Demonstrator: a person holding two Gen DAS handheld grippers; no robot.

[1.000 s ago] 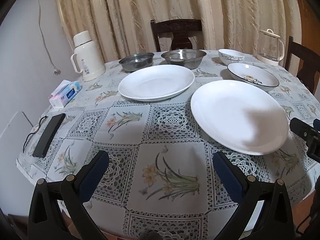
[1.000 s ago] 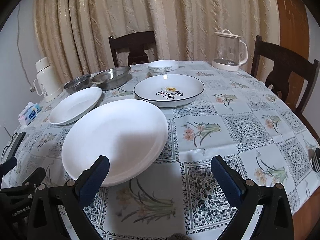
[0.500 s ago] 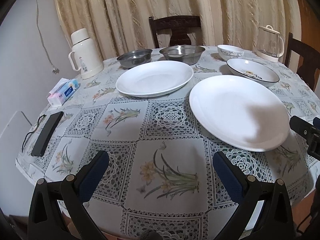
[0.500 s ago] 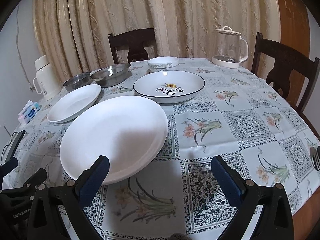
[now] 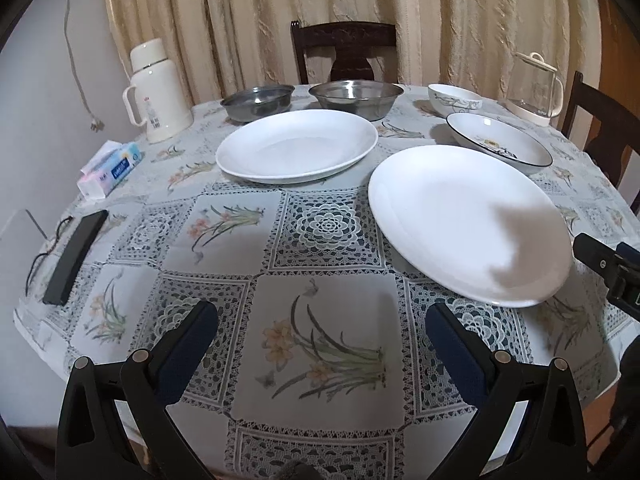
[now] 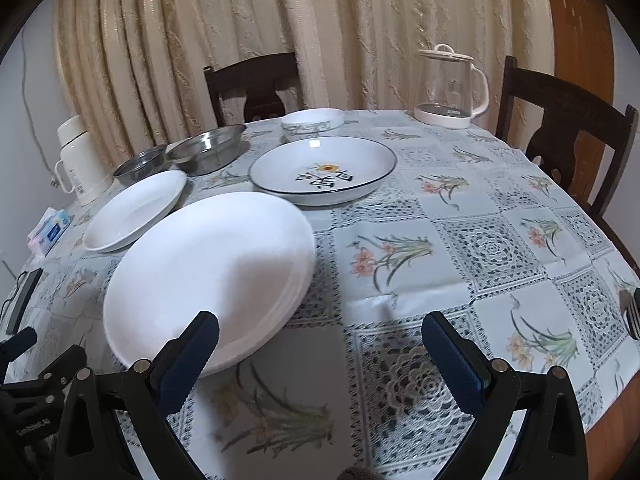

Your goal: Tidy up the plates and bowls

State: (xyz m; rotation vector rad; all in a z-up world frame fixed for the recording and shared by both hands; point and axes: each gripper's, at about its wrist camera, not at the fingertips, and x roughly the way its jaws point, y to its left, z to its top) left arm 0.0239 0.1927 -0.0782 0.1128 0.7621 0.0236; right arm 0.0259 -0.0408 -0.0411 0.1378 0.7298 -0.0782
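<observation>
A large white plate [image 5: 464, 220] [image 6: 208, 276] lies near the table's front edge. Behind it to the left rests a smaller white plate [image 5: 296, 146] [image 6: 134, 210]. A black-rimmed flower plate [image 5: 500, 144] [image 6: 324, 170] and a small patterned bowl [image 5: 454, 98] [image 6: 312, 123] stand farther back. Two steel bowls [image 5: 256, 102] [image 5: 356, 96] [image 6: 206, 148] sit at the far side. My left gripper [image 5: 322, 332] hovers open over bare cloth, left of the large plate. My right gripper [image 6: 320, 340] is open too, its left finger overlapping the large plate's near rim in view.
A cream thermos [image 5: 154, 92], a tissue pack [image 5: 112, 170] and a black device with a cable [image 5: 76, 256] occupy the left side. A glass kettle [image 6: 452, 88] stands at the back right. Dark chairs [image 6: 568, 128] surround the round table [image 6: 500, 240].
Both cameras have dropped slightly and eased closer to the table. No dish has moved and both grippers stay open.
</observation>
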